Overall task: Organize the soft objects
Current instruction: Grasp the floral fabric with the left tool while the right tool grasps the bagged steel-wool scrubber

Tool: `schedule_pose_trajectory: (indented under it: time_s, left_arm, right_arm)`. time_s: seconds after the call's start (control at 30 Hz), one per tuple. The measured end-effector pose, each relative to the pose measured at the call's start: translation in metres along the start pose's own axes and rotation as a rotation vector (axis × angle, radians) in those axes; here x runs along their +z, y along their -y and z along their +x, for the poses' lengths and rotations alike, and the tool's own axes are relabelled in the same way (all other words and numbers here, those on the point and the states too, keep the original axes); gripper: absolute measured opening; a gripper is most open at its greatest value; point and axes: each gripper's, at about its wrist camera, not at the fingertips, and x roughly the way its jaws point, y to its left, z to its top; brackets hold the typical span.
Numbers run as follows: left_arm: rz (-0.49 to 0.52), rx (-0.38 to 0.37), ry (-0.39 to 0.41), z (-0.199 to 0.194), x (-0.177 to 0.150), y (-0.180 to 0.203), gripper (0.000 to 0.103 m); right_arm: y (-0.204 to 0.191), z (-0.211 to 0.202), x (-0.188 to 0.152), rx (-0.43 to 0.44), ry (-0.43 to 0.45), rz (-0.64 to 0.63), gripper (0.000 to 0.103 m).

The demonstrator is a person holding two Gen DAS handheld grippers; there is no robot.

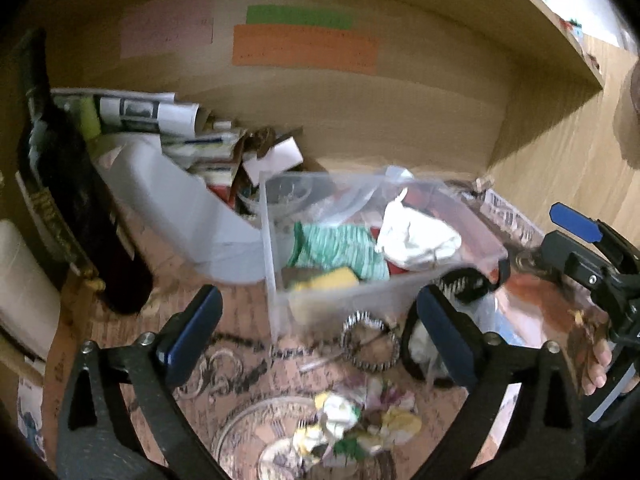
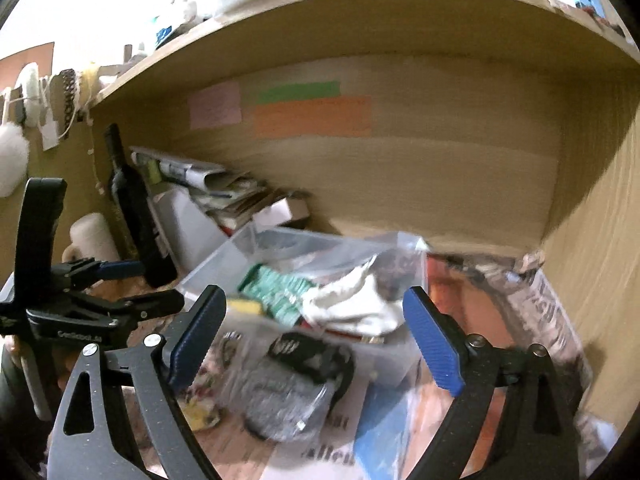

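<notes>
A clear plastic bin (image 1: 276, 272) (image 2: 224, 256) stands on the desk under a shelf. It holds a green striped cloth (image 1: 340, 248) (image 2: 276, 288), a white crumpled cloth (image 1: 416, 236) (image 2: 352, 300) and a yellow sponge (image 1: 332, 278) (image 2: 244, 306). My left gripper (image 1: 316, 328) is open and empty just in front of the bin. My right gripper (image 2: 316, 332) is open and empty above a grey and black soft item in a clear bag (image 2: 288, 392) (image 1: 424, 348). A crumpled floral cloth (image 1: 352, 424) lies near the front. The right gripper (image 1: 588, 248) shows at the left view's right edge.
A dark bottle (image 1: 72, 200) (image 2: 136, 216), a white container (image 1: 180, 200) and stacked papers (image 1: 160, 116) fill the back left. A metal ring (image 1: 370, 344) lies before the bin. Newspapers (image 2: 548, 312) cover the right. The shelf's side wall (image 2: 600, 240) stands right.
</notes>
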Motion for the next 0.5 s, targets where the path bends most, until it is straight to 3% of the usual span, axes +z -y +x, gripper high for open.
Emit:
schedule_pose_trajectory:
  time_s: [0.5]
  left_arm:
    - [-0.012,-0.055,-0.161,0.018,-0.064,0.017,0.100]
  right_arm:
    - [-0.001,0.028,-0.060,0.039,-0.193,0.118,0.089]
